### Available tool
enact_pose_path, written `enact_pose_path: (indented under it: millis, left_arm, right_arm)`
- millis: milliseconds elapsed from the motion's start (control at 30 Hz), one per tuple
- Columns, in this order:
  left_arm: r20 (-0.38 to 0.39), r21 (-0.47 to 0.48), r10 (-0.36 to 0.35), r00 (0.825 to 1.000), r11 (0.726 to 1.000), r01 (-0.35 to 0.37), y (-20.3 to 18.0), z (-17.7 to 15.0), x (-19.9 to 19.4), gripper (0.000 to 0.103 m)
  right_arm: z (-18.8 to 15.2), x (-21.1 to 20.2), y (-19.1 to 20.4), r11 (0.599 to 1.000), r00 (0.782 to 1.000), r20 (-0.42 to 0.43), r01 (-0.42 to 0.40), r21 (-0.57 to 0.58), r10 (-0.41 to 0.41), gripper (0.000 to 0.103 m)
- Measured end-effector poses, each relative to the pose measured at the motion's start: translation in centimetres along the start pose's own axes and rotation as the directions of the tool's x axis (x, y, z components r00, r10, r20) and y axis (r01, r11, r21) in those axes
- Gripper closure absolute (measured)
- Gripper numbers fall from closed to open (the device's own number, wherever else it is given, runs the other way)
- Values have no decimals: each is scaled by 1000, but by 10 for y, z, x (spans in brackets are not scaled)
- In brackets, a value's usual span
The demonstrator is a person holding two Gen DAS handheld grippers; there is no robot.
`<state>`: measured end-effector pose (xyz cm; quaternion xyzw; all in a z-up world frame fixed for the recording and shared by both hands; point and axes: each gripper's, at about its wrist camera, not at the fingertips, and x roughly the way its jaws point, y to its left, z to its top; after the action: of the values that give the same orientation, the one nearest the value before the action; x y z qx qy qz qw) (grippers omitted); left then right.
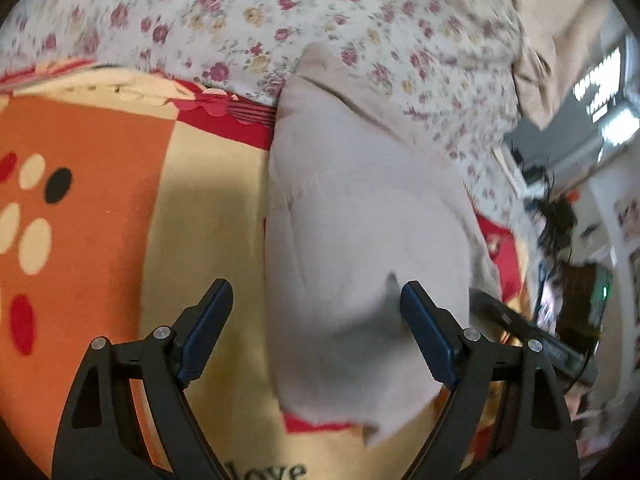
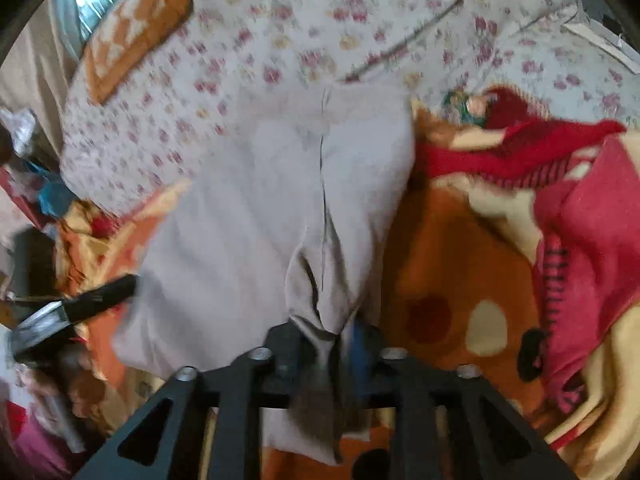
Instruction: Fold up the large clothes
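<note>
Right claw (image 2: 334,340) pinches soft, creased beige garment (image 2: 256,208) over fuzzy blanket (image 2: 448,248).

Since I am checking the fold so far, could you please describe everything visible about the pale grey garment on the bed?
The pale grey garment looks like soft, thick cloth with a stitched seam running down it. It lies spread and rumpled on the orange patterned blanket, its far end reaching the floral sheet. The right gripper pinches a bunched fold at its near edge. The left gripper hangs open over it, one finger over the cloth, gripping nothing.
</note>
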<state>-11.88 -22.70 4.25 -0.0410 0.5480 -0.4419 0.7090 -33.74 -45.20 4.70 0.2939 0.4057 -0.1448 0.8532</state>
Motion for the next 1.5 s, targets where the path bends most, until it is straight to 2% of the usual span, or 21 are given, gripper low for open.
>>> enact_pose_path:
  millis: [33, 67, 133, 233, 333, 400, 433, 467, 500, 600, 733, 833, 933, 967, 1000, 1033, 1100, 1167, 1233, 1300, 1500]
  left_arm:
    - [-1, -19, -11, 1000, 1000, 11, 2, 4, 4, 17]
    - [-6, -34, -27, 1000, 999, 27, 4, 7, 7, 17]
    - [-26, -54, -60, 998, 997, 58, 4, 12, 16, 17]
    - [-106, -65, -80, 991, 995, 74, 2, 14, 40, 16]
    - [-119, -50, -83, 989, 996, 77, -1, 15, 52, 6]
    - [-136, -22, -61, 989, 998, 59, -7, 17, 56, 7]
    - [-138, -6, -58, 989, 998, 58, -10, 19, 56, 11]
    - [-134, 15, -72, 988, 997, 74, -14, 20, 54, 38]
    - [-135, 25, -66, 989, 997, 70, -16, 21, 50, 48]
    - [-92, 56, -87, 992, 994, 92, -21, 21, 23, 68]
    - [-30, 141, -99, 995, 985, 102, -26, -1, -40, 68]
    - [-26, 161, -104, 994, 981, 107, -14, -35, -79, 68]
    - [-56, 156, -22, 998, 987, 31, 6, -72, -86, 68]
    - [-76, 159, 25, 997, 987, -12, 12, -82, -80, 63]
    - [-90, 158, 52, 995, 987, -37, 17, -88, -76, 51]
    - [-87, 146, 74, 993, 987, -61, 22, -93, -78, 47]
    - [-45, 136, 92, 995, 987, -85, 24, -93, -93, 43]
    - [22, 153, 137, 990, 978, -139, 19, -87, -109, 42]
    - [96, 161, 205, 974, 963, -218, 14, -79, -118, 32]
    - [126, 147, 234, 964, 956, -252, 9, -68, -114, 31]
    - [86, 170, 344, 935, 919, -354, 5, -62, -65, 31]
  right_arm:
    - [4, -5, -1, 1000, 999, 36, 13, 10, -14, 23]
    - [6, -7, -2, 1000, 997, 70, 20, 16, -21, 21]
    - [13, 0, -4, 1000, 996, 89, 15, 21, -17, 21]
    - [25, 26, -11, 999, 999, 33, 1, 49, -3, 21]
    - [36, 47, -17, 989, 993, -5, -120, 87, 121, 22]
    - [41, 59, -11, 989, 991, -22, -132, 68, 134, 30]
    - [43, 64, -8, 988, 989, -37, -140, 69, 143, 40]
    - [45, 66, -8, 985, 987, -45, -150, 83, 154, 51]
    - [46, 67, -7, 982, 985, -39, -163, 98, 168, 54]
    - [47, 51, 10, 983, 985, -9, -170, 68, 171, 64]
    - [32, 21, 36, 962, 963, -3, -269, 39, 270, 67]
    - [10, 4, 56, 940, 940, -32, -341, 6, 341, 67]
    - [-22, 6, 73, 922, 919, -77, -386, 8, 386, 63]
    - [-33, 13, 76, 936, 931, -100, -353, 5, 352, 51]
    - [-40, 18, 78, 953, 948, -114, -302, -13, 298, 46]
    - [-48, 20, 80, 973, 968, -120, -226, -49, 219, 43]
    - [-50, 9, 77, 981, 978, -94, -189, -49, 184, 42]
    - [-47, -20, 73, 989, 990, -14, -141, -35, 141, 42]
    - [-40, -49, 75, 992, 990, 78, -116, -40, 119, 42]
    - [-30, -61, 86, 990, 983, 119, -131, -53, 137, 42]
    - [-13, -12, 140, 978, 992, 68, -91, -186, 105, 47]
